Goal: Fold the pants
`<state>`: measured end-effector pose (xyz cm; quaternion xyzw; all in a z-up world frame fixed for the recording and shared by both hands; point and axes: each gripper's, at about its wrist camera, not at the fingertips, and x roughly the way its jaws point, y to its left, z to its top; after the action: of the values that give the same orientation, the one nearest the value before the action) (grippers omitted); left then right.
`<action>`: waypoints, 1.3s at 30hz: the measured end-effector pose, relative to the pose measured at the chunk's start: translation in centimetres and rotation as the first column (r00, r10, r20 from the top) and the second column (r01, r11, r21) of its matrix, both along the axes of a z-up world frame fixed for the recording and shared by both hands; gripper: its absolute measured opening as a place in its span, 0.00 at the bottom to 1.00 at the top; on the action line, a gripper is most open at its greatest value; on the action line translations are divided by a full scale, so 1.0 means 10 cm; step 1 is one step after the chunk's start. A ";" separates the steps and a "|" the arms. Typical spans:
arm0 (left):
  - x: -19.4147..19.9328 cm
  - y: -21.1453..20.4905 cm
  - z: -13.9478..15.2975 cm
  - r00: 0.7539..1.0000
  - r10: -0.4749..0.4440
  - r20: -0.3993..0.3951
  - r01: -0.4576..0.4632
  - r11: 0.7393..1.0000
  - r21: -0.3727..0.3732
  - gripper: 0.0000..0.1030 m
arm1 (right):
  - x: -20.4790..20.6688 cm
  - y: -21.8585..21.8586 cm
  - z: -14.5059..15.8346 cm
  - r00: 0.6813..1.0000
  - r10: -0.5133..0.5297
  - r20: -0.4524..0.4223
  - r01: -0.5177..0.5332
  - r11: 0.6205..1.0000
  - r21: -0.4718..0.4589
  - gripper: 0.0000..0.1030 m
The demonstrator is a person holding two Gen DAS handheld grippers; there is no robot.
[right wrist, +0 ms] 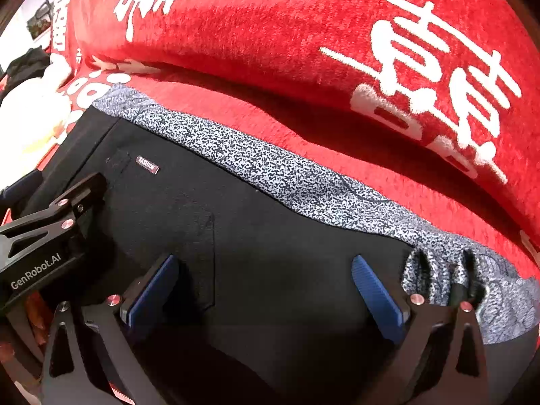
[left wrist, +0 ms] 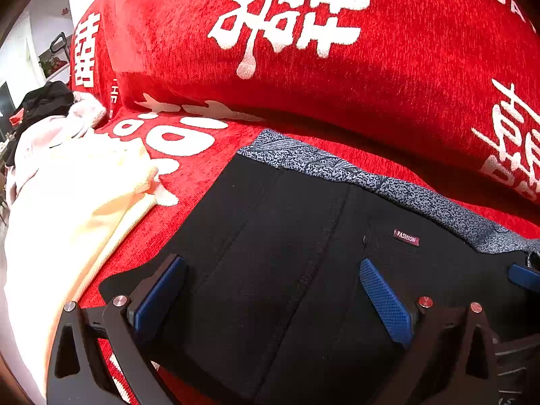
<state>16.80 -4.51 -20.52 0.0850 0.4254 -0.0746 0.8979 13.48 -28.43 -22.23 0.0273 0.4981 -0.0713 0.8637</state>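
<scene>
We hold both claws over the pants (left wrist: 270, 263), which lie flat on a red sofa cover (left wrist: 337, 84) with the speckled waistband (right wrist: 270, 175) along the far edge, near the back cushion. Left claw (left wrist: 270, 290) stands wide, blue pads apart, nothing between them; black cloth lies under the gap, the centre seam running between the fingers. Right claw (right wrist: 263, 287) also wide, poised over the waistband end, its right finger just beside a bunched bit of speckled cloth (right wrist: 435, 270). The small "FASHION" label (left wrist: 406, 238) sits between the two claws. We cannot tell whether the fingertips touch the cloth. Judged step: setting up a grasp near the waist before a fold, or smoothing after one; the legs lie out of view. Next move likely calls for each claw to pinch an edge cleanly, both layers together, and lift evenly. A cream garment (left wrist: 67, 202) lies left, apart from the pants.
</scene>
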 end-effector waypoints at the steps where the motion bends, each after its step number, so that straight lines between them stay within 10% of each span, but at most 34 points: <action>1: 0.00 0.00 0.00 1.000 0.000 0.001 0.000 1.000 0.001 1.00 | -0.01 0.01 -0.01 1.000 -0.009 0.019 0.009 1.000 0.000 0.99; 39: -0.02 0.00 0.01 1.000 0.002 0.001 -0.002 1.000 0.000 1.00 | -0.08 -0.03 0.01 0.999 -0.021 0.035 0.021 1.000 0.001 0.99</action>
<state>16.60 -4.54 -20.43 0.0847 0.4249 -0.0738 0.8982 12.66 -28.73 -22.18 0.0342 0.4828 -0.0796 0.8714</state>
